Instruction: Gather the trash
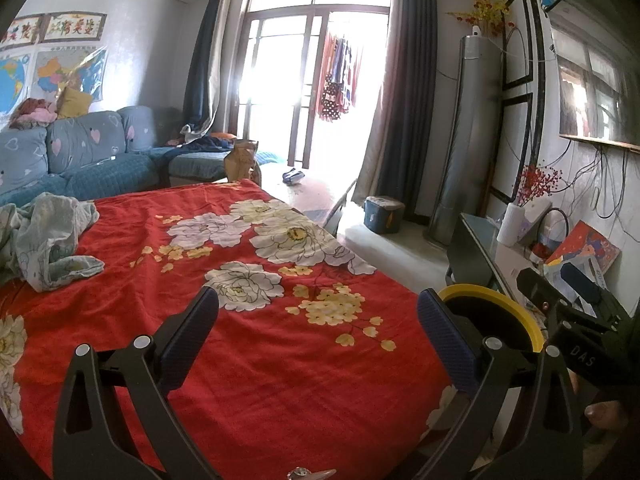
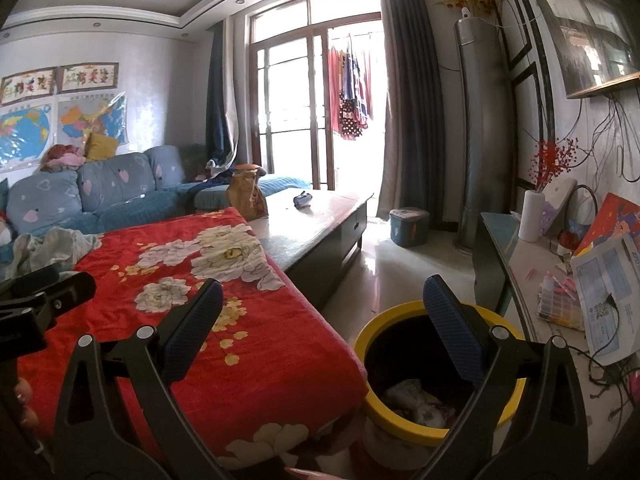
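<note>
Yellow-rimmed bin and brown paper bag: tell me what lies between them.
In the right wrist view, red floral cloth and bare dark tabletop separate bin from bag.

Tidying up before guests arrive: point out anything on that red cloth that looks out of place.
A crumpled pale blue-green cloth lies bunched at the far left of the red floral cloth, loose and unfolded. Nothing else lies on it. The yellow-rimmed bin beside it already holds crumpled trash.
</note>
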